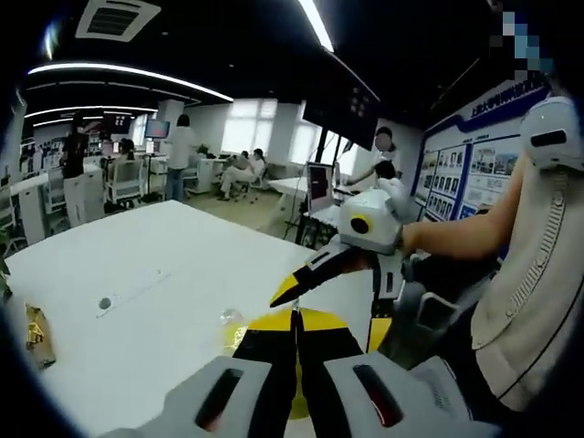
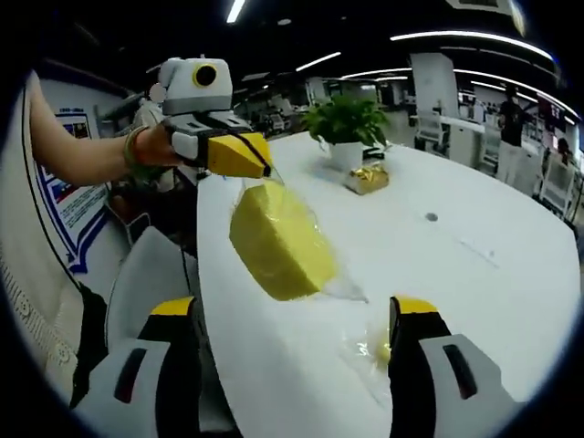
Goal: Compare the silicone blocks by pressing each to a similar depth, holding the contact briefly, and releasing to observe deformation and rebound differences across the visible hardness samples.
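Note:
A yellow silicone block [image 2: 276, 239] in clear plastic wrap hangs tilted above the white table [image 2: 474, 274]. My left gripper [image 2: 266, 168] comes in from the upper left, shut on the wrap at the block's top corner. In the left gripper view its jaws [image 1: 294, 339] are pressed together, with the yellow block [image 1: 319, 321] just behind them. My right gripper [image 2: 292, 308] stands open, jaws wide apart below the block and not touching it. It also reaches in from the right in the left gripper view [image 1: 328, 297].
A small clear-wrapped piece [image 2: 370, 347] lies on the table near my right jaw. A potted plant [image 2: 347, 119] and a gold-wrapped item [image 2: 367, 178] stand farther back. A round cable hole [image 2: 431, 217] marks the tabletop. People and desks fill the room behind.

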A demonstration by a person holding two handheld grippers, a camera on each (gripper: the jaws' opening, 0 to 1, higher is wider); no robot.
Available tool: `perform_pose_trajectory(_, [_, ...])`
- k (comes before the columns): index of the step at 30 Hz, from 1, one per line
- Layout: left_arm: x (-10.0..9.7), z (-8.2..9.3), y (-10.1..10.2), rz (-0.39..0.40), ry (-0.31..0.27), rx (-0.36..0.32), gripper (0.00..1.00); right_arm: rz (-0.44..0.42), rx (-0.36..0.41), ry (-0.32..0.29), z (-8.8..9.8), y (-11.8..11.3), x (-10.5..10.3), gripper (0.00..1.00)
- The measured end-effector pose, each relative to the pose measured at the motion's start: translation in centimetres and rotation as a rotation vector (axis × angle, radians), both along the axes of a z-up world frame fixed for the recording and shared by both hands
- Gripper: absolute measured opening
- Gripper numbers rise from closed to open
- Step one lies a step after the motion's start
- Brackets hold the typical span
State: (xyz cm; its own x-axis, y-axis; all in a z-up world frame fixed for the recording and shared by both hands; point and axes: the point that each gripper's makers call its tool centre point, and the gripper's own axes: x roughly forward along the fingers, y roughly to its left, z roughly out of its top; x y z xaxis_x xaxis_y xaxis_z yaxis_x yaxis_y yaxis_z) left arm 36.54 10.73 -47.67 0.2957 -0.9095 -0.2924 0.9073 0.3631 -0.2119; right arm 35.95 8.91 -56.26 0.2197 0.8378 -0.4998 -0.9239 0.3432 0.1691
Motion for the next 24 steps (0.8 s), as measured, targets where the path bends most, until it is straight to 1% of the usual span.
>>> perform_pose_trajectory(6, [-0.8, 0.6, -1.2, -0.083, -0.001, -0.015, 0.0, 0.04, 0.002, 0.023, -0.9, 1.1, 0.3, 0.72])
perform_pose_trajectory(10, [-0.7, 0.8, -1.7, -0.106, -0.012, -0.017, 0.0, 0.064, 0.013, 0.039, -1.1, 1.7, 0.1, 0.68])
perform_pose_trajectory(13, [-0.7, 0.6, -1.9, -0.134, -0.024, -0.004, 0.0, 0.084, 0.018, 0.041, -1.3, 2.0, 0.1, 0.61])
perform_pose_trajectory(17, [-0.4, 0.1, -2.0, -0.142, -0.027, 0.017, 0.0, 0.102, 0.015, 0.012, -1.4, 1.9, 0.3, 0.39])
perform_pose_trajectory(18, [-0.3, 0.0, -1.9, -0.142, -0.026, 0.017, 0.0, 0.102, 0.017, 0.0, -1.4, 1.9, 0.6, 0.38])
perform_pose_trajectory(21, [-0.1, -0.3, -1.8, -0.14, -0.029, 0.023, 0.0, 0.094, 0.027, 0.001, -1.3, 1.7, 0.8, 0.34])
perform_pose_trajectory(23, [-0.2, -0.7, -1.7, -0.144, -0.024, 0.036, 0.0, 0.09, 0.026, -0.001, -1.3, 1.5, 1.1, 0.29])
perform_pose_trajectory(24, [-0.2, -0.7, -1.7, -0.139, -0.027, 0.032, 0.0, 0.09, 0.023, -0.006, -1.4, 1.5, 1.2, 0.28])
